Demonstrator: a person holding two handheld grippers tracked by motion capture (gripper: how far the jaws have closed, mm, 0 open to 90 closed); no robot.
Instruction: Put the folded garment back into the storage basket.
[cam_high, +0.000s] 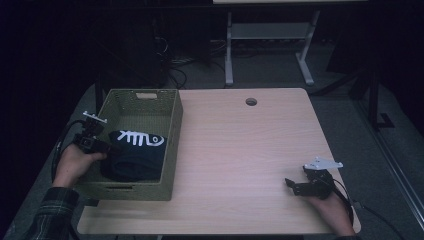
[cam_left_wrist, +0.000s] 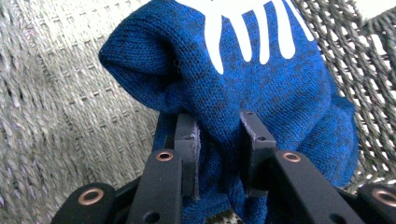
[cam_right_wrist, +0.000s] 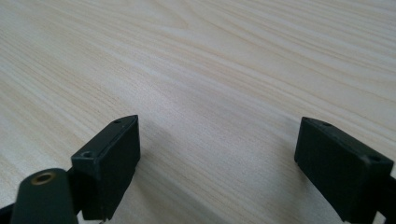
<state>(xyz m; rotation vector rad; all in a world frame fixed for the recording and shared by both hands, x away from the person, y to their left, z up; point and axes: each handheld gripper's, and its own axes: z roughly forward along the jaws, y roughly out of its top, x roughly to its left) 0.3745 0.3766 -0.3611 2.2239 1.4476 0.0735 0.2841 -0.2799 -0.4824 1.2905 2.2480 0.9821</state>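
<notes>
Left gripper (cam_left_wrist: 219, 140): narrow jaws pinch a fold of the blue knit garment (cam_left_wrist: 261, 88), cloth bunched between the pads.
Garment: it lies inside the woven basket (cam_high: 172, 145), straight ahead of the claw, its white fishbone print (cam_high: 140, 138) at the far end.
Basket wall: weave rises close to the claw's left side.
Step, as I judge it: settling the folded garment into the basket.
Doing it well: lower until the cloth rests on the bottom, then ease the pads apart and draw back without snagging the knit or the weave.
Right gripper (cam_right_wrist: 219, 154): jaws wide, nothing between them, idle just above the bare table (cam_high: 240, 150).
</notes>
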